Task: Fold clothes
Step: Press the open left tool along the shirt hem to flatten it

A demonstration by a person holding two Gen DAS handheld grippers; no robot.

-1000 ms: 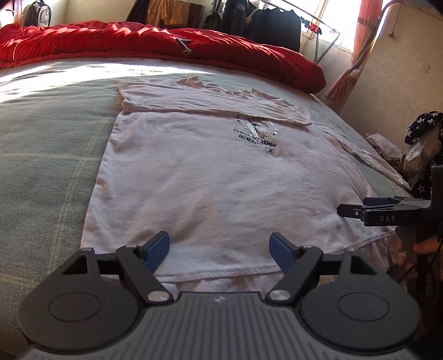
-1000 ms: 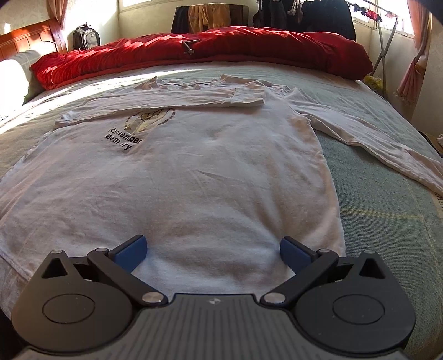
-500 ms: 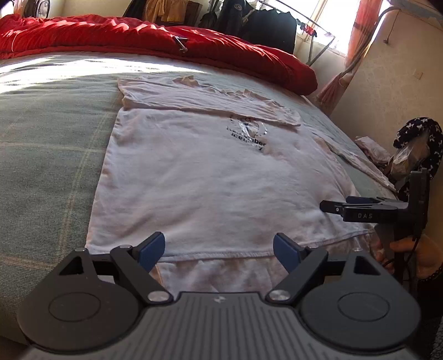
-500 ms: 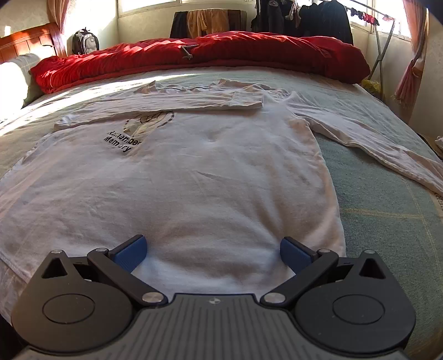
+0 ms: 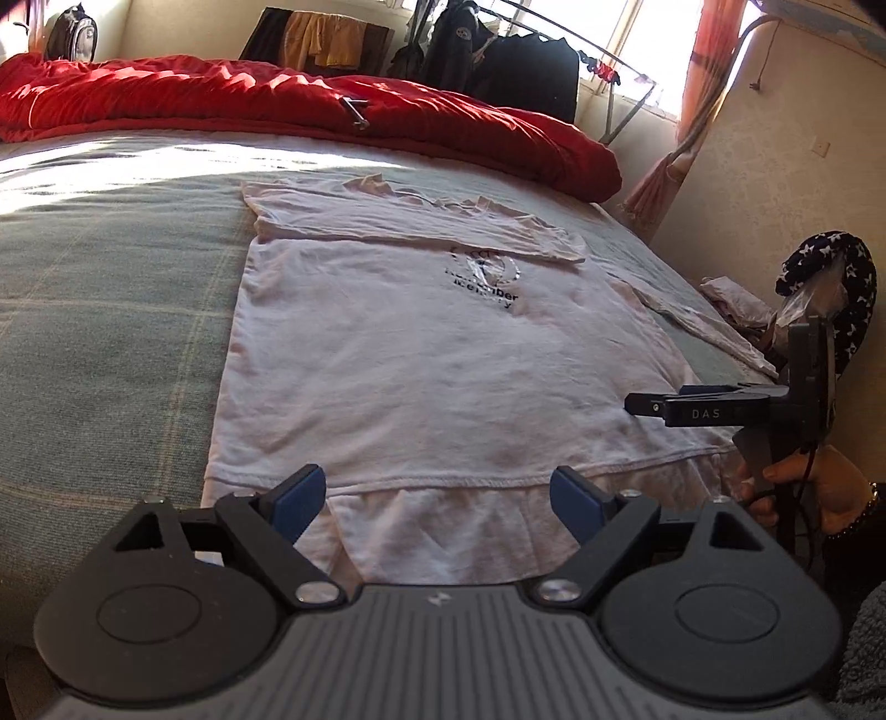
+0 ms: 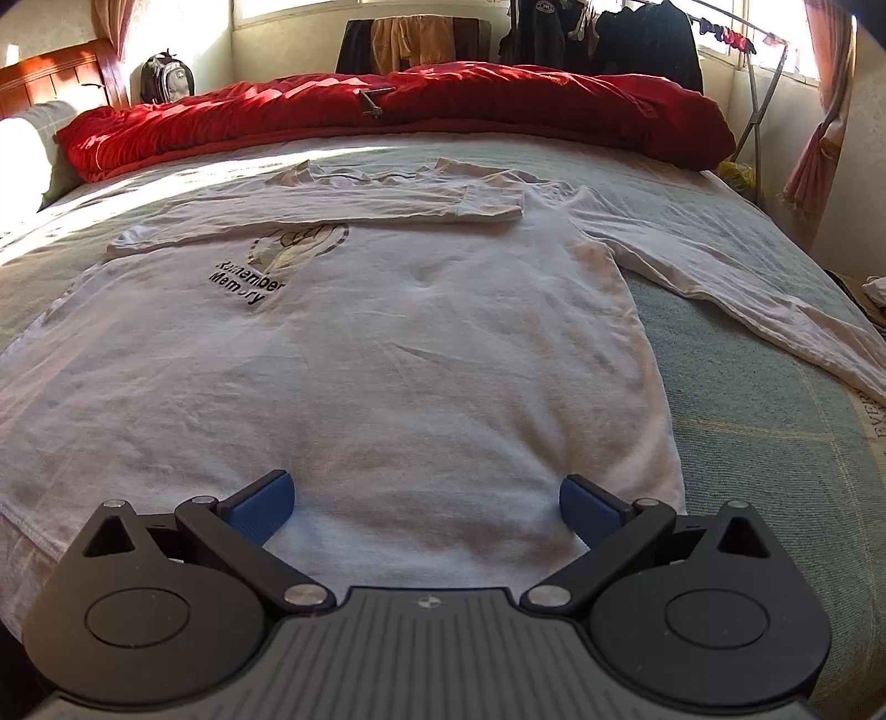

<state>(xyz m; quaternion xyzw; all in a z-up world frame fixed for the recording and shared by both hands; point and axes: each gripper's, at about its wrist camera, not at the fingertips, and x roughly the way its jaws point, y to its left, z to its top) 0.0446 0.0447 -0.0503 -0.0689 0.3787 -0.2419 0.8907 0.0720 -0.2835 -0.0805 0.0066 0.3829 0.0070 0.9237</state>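
While one sleeve lies folded, the shirt (image 6: 387, 354) waits on the bed (image 6: 747, 443).
Left gripper (image 5: 437, 495) is opening, right gripper (image 6: 426, 501) apart, both empty; other sleeve (image 6: 736, 288) remains.

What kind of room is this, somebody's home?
Most likely a bedroom in a home. A white long-sleeved shirt lies spread on a bed with a red duvet bunched at its far side, and clothes hang on a drying rack by the window.

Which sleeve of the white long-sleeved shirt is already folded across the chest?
The sleeve lying flat across the white long-sleeved shirt just below the collar, above the black print. The other sleeve trails out sideways over the green bedspread.
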